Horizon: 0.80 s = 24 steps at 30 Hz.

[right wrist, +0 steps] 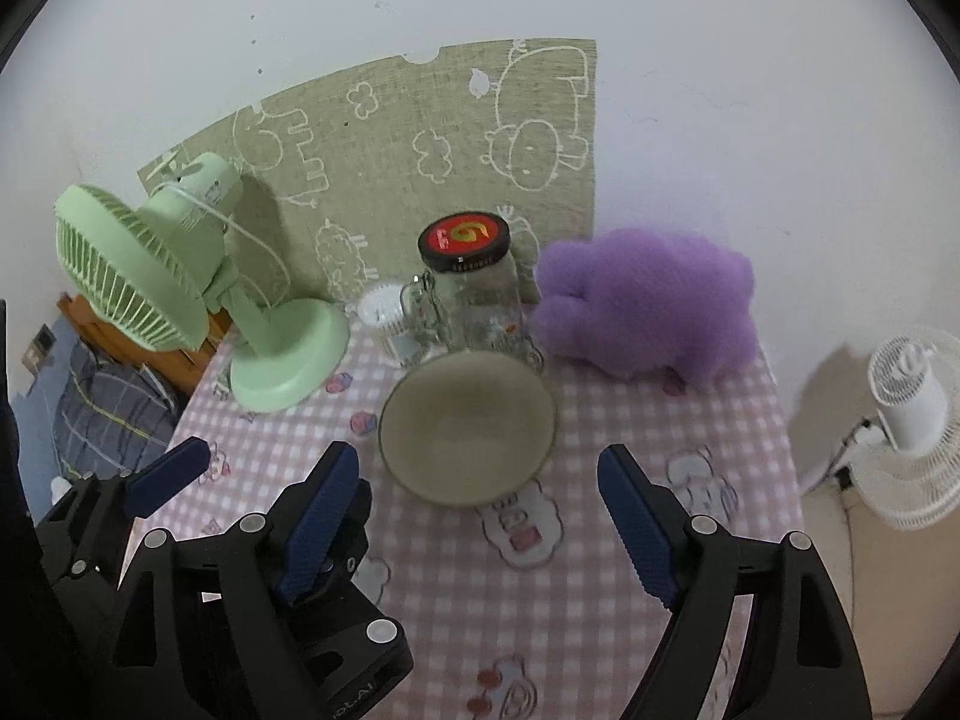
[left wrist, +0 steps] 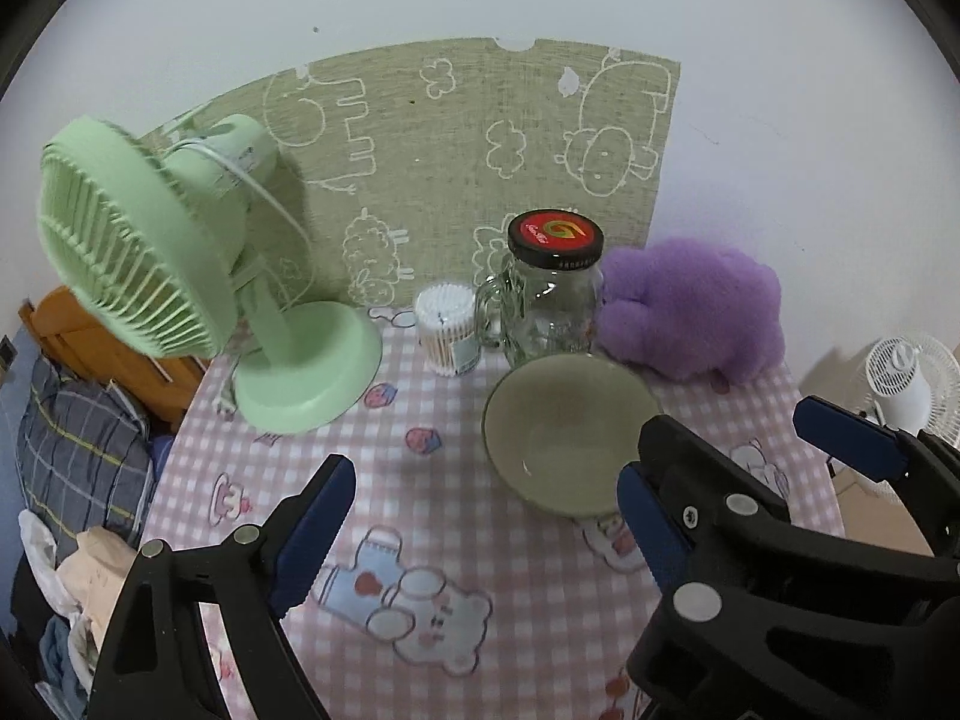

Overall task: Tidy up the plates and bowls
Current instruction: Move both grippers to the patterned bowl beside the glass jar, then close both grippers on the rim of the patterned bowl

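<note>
An empty olive-green bowl stands upright on the pink checked tablecloth; it also shows in the right wrist view. My left gripper is open and empty, its fingers wide apart, just in front of and left of the bowl. My right gripper is open and empty, hovering just in front of the bowl, not touching it. The right gripper also shows in the left wrist view, right of the bowl. The left gripper shows at lower left of the right wrist view.
A green desk fan stands at the back left. A cotton swab tub, a glass jar mug with red lid and a purple plush toy line the wall behind the bowl. A white fan stands right of the table.
</note>
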Available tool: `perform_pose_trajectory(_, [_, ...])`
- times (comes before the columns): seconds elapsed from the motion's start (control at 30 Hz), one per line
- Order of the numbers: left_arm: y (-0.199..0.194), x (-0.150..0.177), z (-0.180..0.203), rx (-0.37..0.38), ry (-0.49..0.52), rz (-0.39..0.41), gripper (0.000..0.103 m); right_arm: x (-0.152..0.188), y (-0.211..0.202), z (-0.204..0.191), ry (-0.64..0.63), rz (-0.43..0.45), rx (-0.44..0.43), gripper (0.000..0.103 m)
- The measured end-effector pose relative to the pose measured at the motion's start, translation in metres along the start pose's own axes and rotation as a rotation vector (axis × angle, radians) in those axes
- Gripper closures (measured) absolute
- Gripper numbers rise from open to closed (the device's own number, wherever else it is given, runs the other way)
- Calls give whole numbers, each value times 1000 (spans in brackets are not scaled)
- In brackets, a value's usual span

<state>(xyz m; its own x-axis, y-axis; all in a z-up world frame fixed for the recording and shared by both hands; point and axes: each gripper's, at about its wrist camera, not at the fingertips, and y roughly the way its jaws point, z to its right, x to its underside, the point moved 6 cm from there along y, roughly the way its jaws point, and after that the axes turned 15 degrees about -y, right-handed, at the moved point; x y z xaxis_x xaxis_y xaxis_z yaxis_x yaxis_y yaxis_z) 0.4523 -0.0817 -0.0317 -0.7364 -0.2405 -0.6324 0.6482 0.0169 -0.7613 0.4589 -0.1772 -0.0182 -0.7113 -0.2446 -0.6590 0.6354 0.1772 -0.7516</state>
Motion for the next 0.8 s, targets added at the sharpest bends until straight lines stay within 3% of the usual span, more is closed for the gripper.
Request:
perform_pose_trajectory(0.13, [25, -6, 13, 12, 18, -6, 15, -4, 20, 14, 25, 1, 16, 19])
perform_pose_trajectory(0.37, [67, -6, 15, -49, 6, -33, 23, -3, 62, 34, 79, -15, 68, 19])
perform_pose_trajectory(0.6, [87, -1, 13, -40, -12, -33, 27, 5, 84, 40, 110, -11, 77, 19])
perform_pose_trajectory(0.8, [103, 10, 15, -34, -10, -63, 41, 19, 102, 44, 135, -48, 62, 38])
